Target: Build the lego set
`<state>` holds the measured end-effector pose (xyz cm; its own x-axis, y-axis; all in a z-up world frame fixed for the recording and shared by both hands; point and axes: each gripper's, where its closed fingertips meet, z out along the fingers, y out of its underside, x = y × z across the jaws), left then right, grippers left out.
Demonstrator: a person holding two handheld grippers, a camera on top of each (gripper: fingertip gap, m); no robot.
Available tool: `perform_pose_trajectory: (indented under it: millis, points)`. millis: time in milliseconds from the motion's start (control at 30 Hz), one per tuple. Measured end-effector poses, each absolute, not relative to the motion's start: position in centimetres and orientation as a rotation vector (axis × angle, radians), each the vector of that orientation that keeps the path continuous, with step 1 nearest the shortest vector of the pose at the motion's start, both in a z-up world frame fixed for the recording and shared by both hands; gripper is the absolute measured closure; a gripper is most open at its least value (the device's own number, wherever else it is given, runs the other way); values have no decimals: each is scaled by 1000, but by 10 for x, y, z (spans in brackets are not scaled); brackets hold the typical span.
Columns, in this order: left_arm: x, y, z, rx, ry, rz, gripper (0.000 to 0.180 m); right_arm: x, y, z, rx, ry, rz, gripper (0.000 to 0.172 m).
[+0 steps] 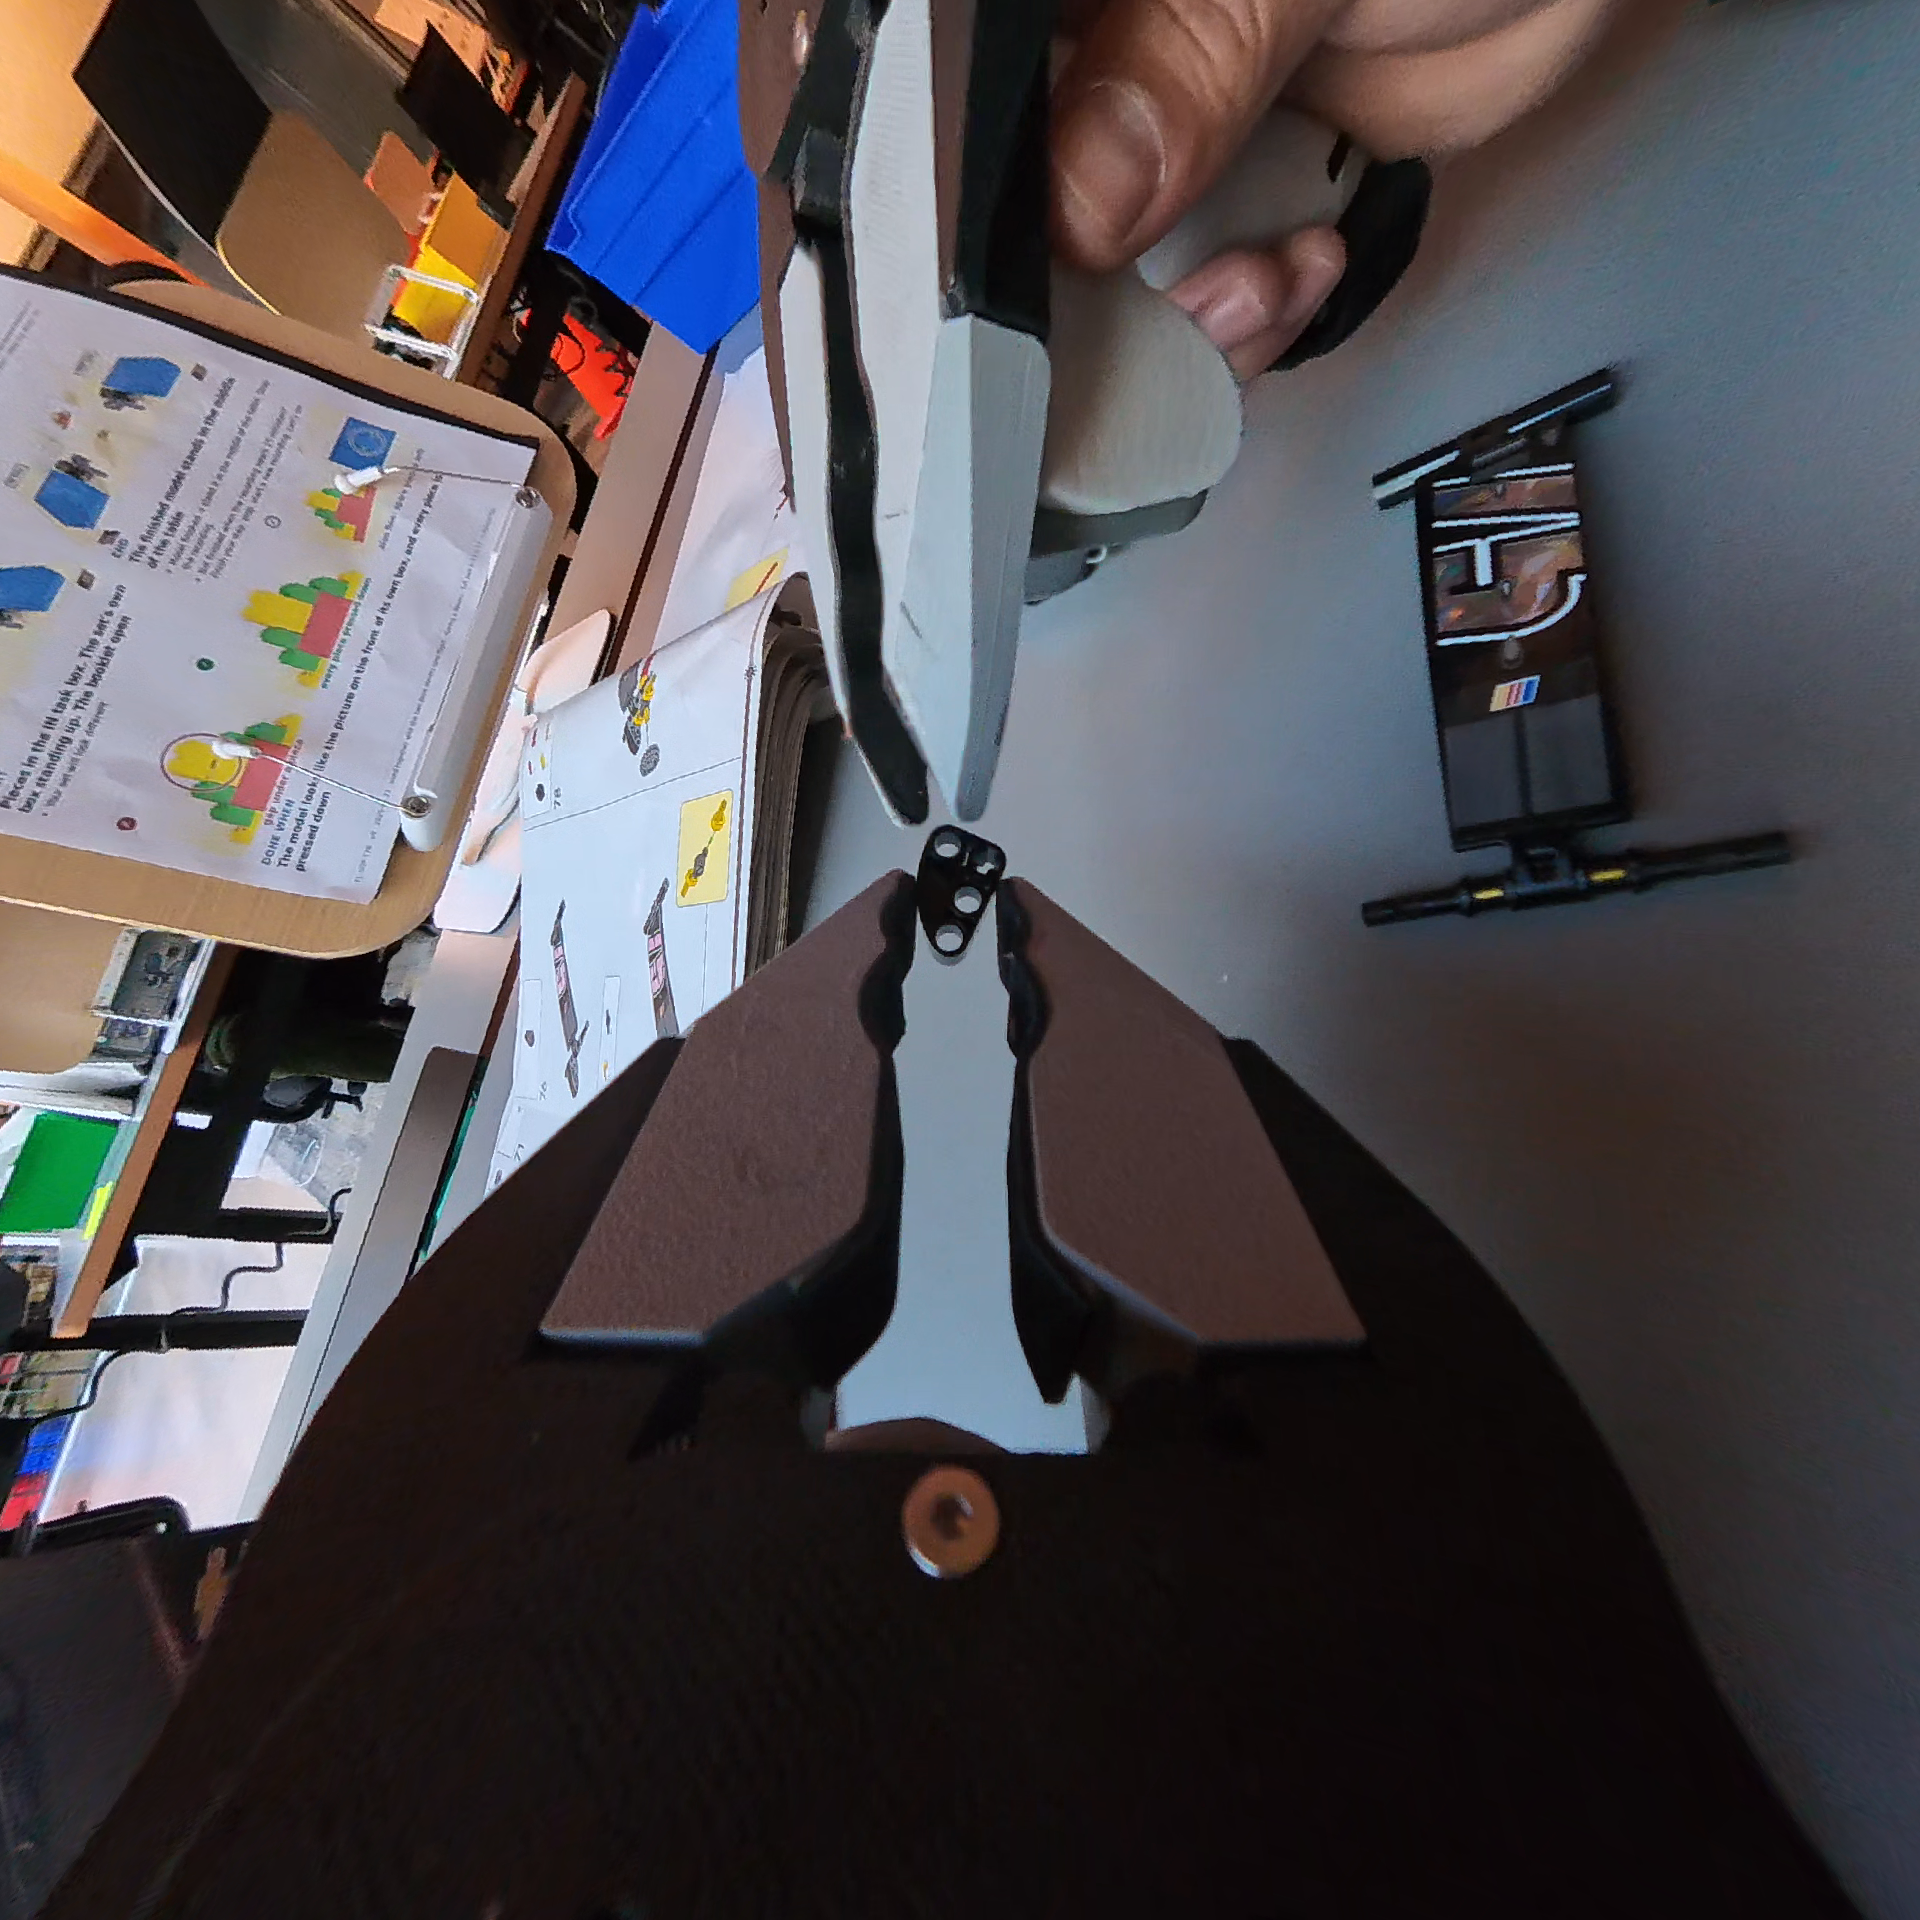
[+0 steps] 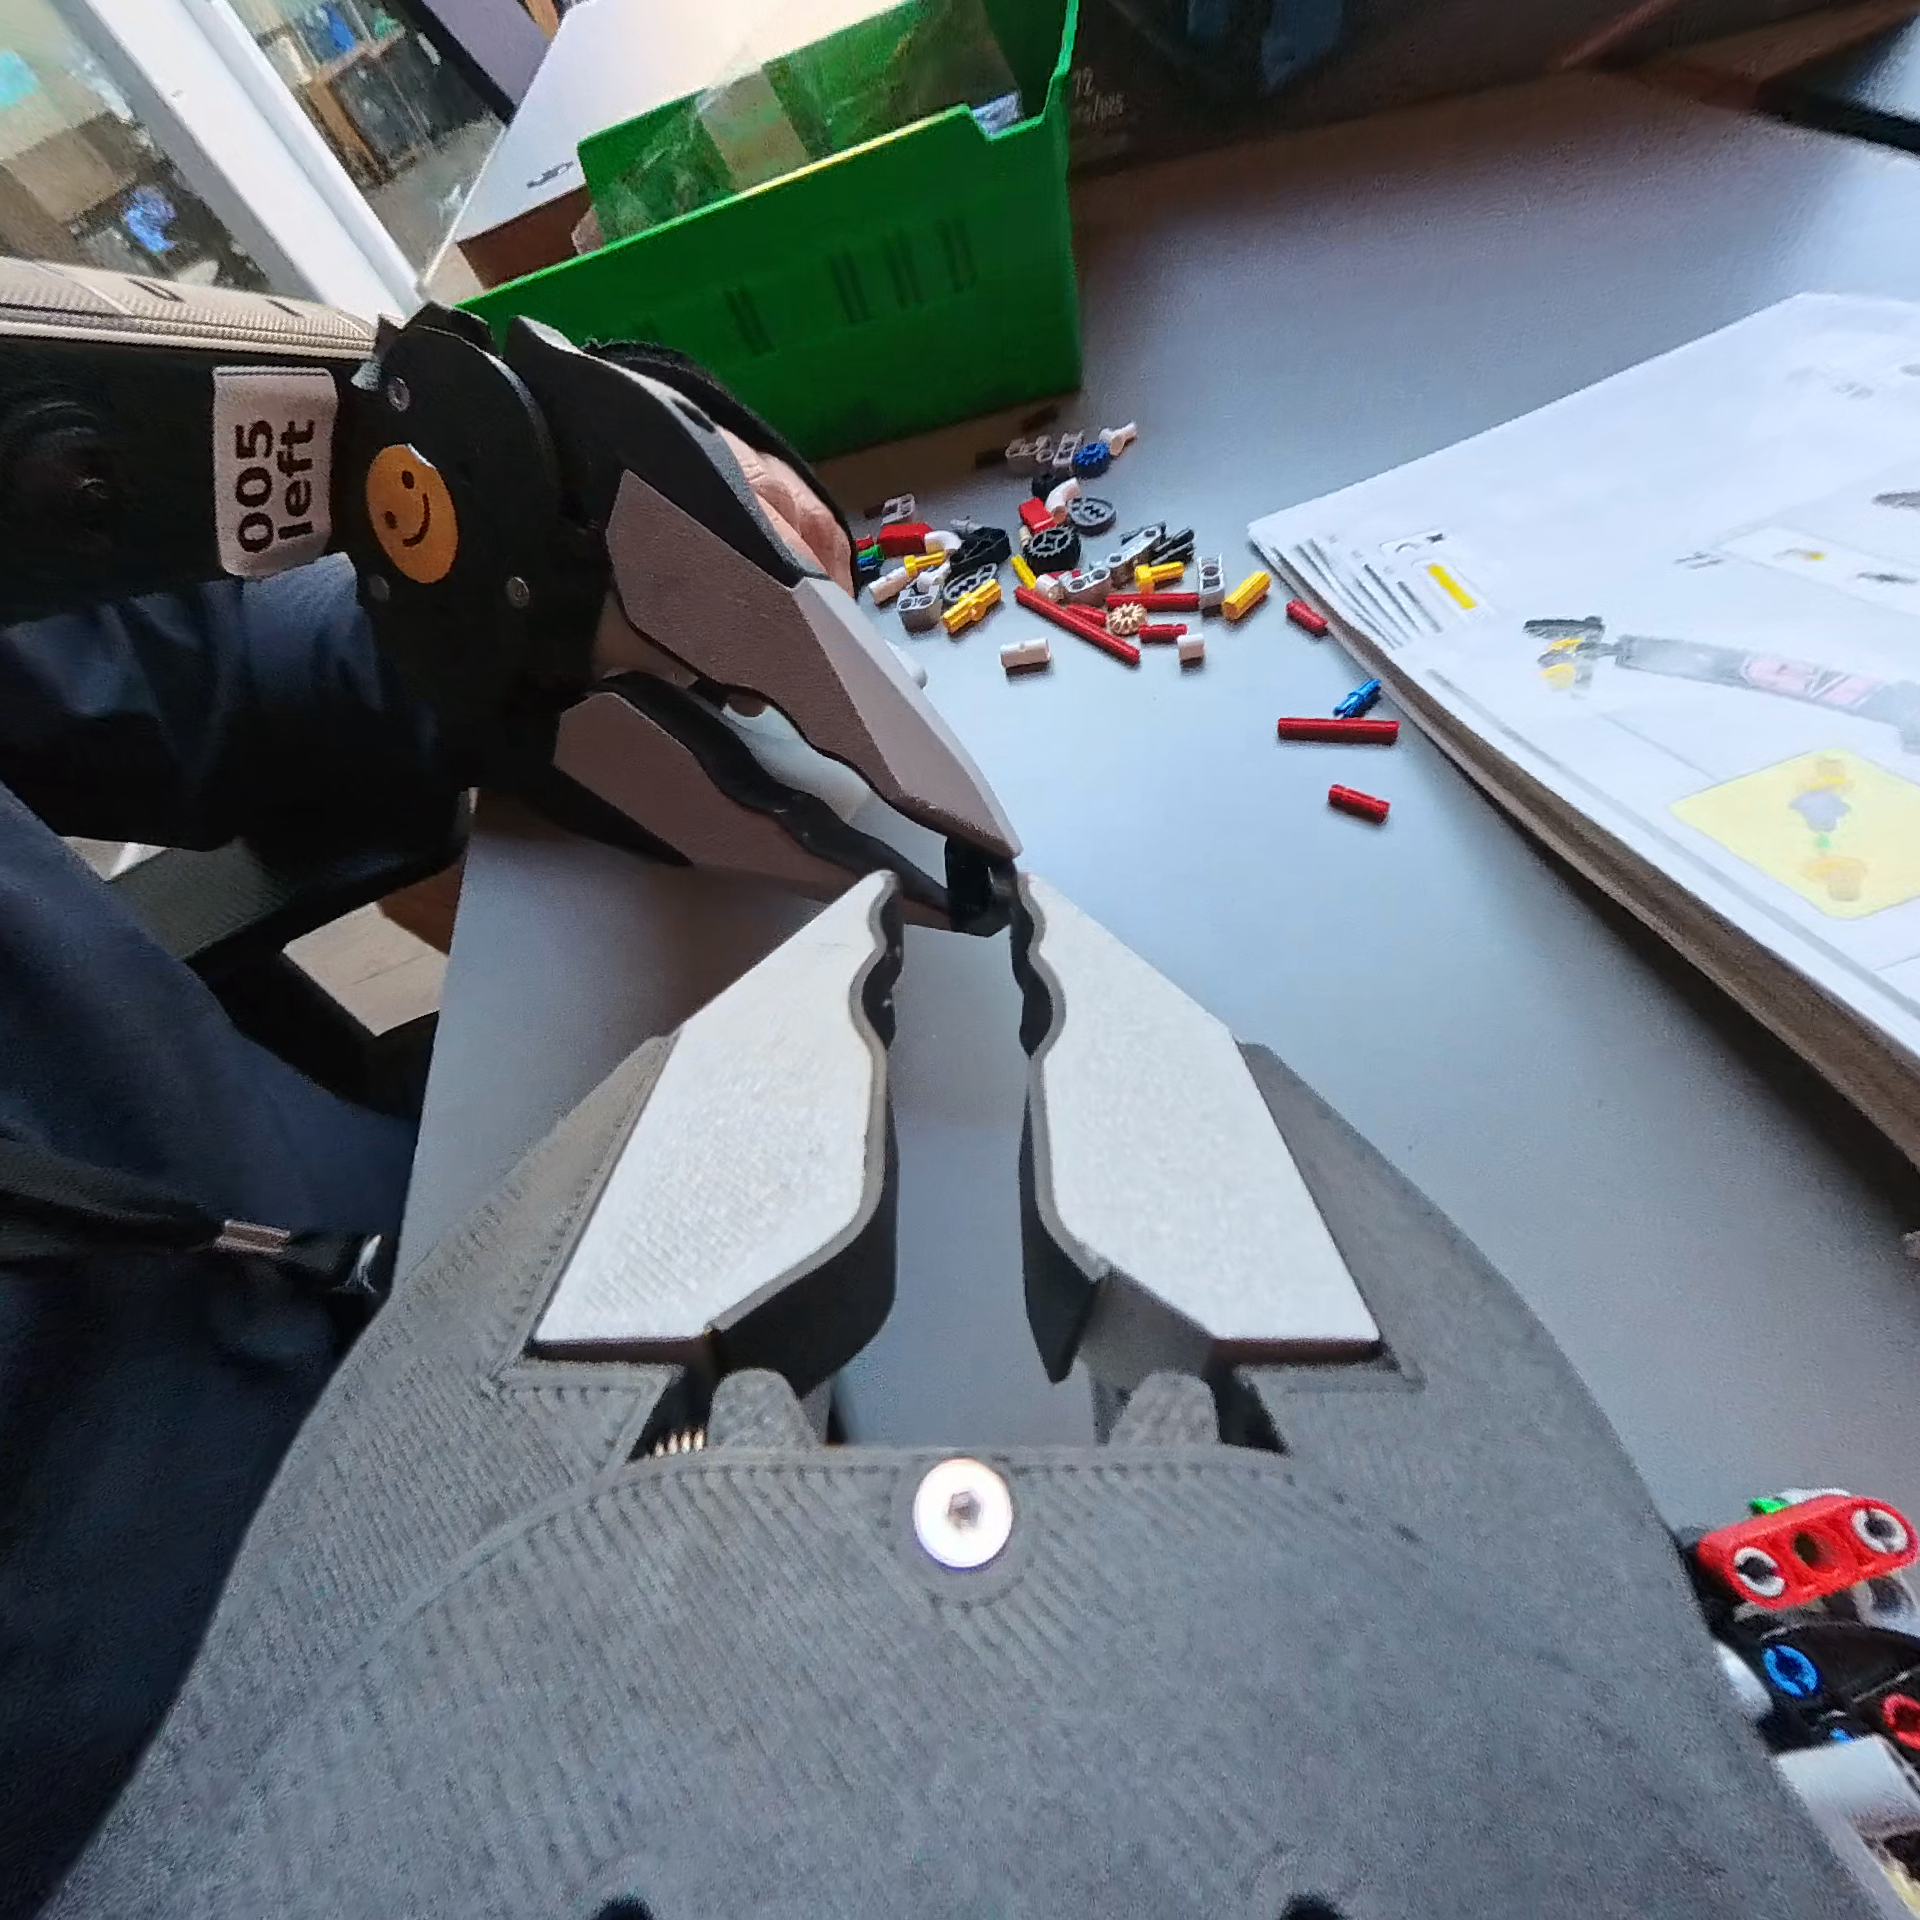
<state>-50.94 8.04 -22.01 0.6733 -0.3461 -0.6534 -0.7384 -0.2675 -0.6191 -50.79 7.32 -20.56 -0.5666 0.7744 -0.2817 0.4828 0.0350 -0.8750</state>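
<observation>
My left gripper (image 1: 957, 885) is shut on a small black plate with several round holes (image 1: 962, 891), held by its two edges above the grey table (image 1: 1299, 1039). In the right wrist view the left gripper (image 2: 971, 862) reaches in from the left with the black piece (image 2: 979, 891) at its tip. My right gripper (image 2: 958, 896) is open. The black piece stands between its fingertips, close to the right fingertip (image 2: 1039, 914) and apart from the left one. In the left wrist view the right gripper (image 1: 940, 810) points down just above the piece, with a hand (image 1: 1195, 135) on it.
A dark model panel with black axles (image 1: 1517, 644) lies to the right. An open instruction booklet (image 2: 1662, 623) and a pile of small coloured parts (image 2: 1070, 571) lie on the table. A green bin (image 2: 831, 270) stands behind, a red beam assembly (image 2: 1808, 1548) at lower right, and a clipboard with a printed sheet (image 1: 239, 582) at left. The tips of both grippers are at nearly the same place.
</observation>
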Motion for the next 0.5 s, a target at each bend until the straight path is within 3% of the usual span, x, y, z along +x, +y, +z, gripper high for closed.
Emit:
perform_pose_trajectory:
  millis: [167,500]
  points:
    - [-506,81,-222,-1867,871,485,168,-508,76,-214,-1250,-2038,1515,159]
    - [-507,81,-217,-1848,838,473,168,-505,73,-209,-1242,-2013,1574,155]
